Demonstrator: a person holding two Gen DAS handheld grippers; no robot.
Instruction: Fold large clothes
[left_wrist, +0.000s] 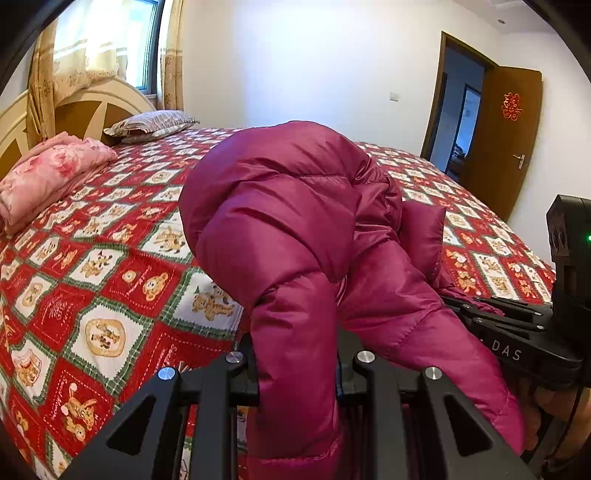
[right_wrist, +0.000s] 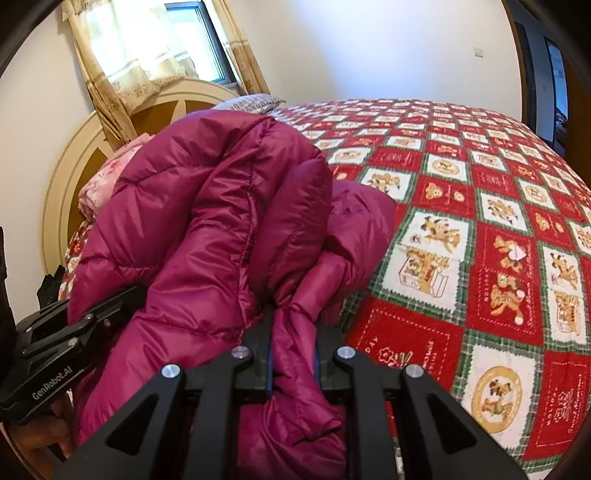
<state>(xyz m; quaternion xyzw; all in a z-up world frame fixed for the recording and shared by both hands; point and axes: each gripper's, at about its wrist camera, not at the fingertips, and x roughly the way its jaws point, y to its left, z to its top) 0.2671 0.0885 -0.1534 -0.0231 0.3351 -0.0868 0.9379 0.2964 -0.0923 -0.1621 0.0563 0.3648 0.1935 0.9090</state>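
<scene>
The left claw (left_wrist: 297, 363) and the right claw (right_wrist: 293, 354) each pinch a fold of the puffy purple-red coat (left_wrist: 295, 206) (narrow grips), holding it bunched above the bed (left_wrist: 110, 236).

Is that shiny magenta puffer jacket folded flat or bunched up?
Bunched up: the magenta puffer jacket hangs humped from both grippers above the bed, not flat.
</scene>
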